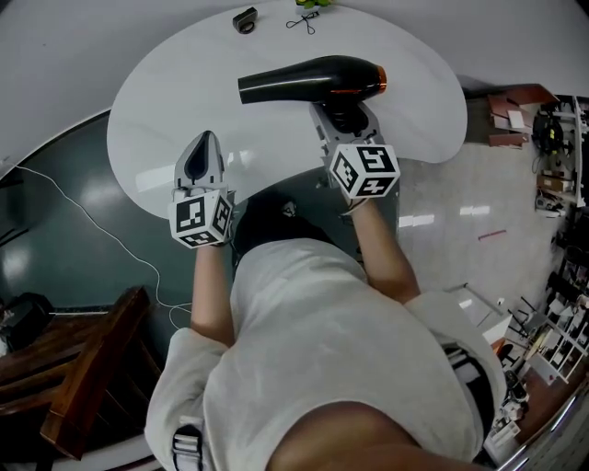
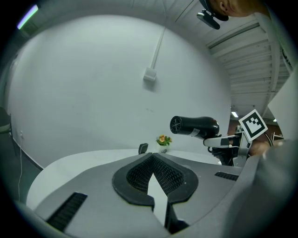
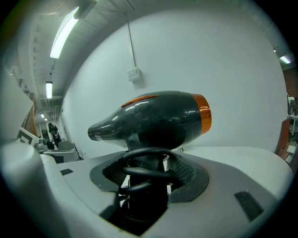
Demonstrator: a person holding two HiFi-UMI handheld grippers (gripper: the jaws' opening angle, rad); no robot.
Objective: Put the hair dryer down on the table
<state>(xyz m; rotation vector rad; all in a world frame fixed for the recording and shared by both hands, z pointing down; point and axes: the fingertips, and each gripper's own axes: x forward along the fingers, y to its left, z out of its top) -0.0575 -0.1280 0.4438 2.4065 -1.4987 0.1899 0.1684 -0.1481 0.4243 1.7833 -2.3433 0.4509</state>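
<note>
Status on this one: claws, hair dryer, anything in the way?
Right claw shut on hair dryer, held above table. Left claw shut, empty. Small things only at far edge.

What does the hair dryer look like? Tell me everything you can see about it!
The hair dryer is shiny black, plastic by the look, with an orange ring at its wide back end and a narrower nozzle at the other. Its barrel lies about level, nozzle toward the left in the head view. Its handle, with a black cord looped round it, is clamped between the jaws of the right gripper. It hangs above the white table, not resting on it.
</note>
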